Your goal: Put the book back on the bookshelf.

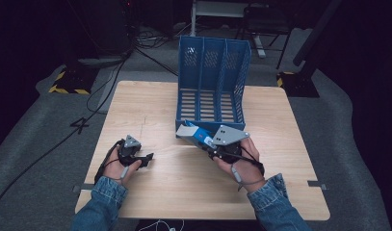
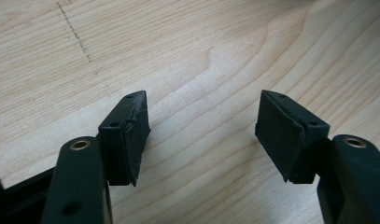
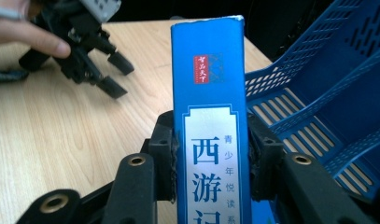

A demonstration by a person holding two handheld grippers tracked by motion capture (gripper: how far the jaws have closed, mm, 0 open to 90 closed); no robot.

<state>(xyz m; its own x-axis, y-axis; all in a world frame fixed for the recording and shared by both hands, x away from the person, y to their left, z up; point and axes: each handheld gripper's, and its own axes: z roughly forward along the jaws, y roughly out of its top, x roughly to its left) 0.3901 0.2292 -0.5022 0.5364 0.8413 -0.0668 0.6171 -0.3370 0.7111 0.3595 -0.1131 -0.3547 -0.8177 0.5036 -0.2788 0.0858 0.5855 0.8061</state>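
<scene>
A blue book (image 3: 210,93) with a white title panel on its spine is clamped between the jaws of my right gripper (image 3: 211,154). In the high view the book (image 1: 192,133) is lifted off the table just in front of the blue file rack (image 1: 213,86), and my right gripper (image 1: 214,143) is shut on it. My left gripper (image 1: 146,159) sits low over the wooden table at the left, open with nothing between its fingers (image 2: 127,135). In the right gripper view that left gripper (image 3: 115,74) appears far off, jaws apart.
The blue slotted rack (image 3: 318,93) has three compartments and lies on its back at the table's far middle, open side up. The wooden table (image 1: 184,183) has bare surface between the hands. Cables run over the grey floor at the left.
</scene>
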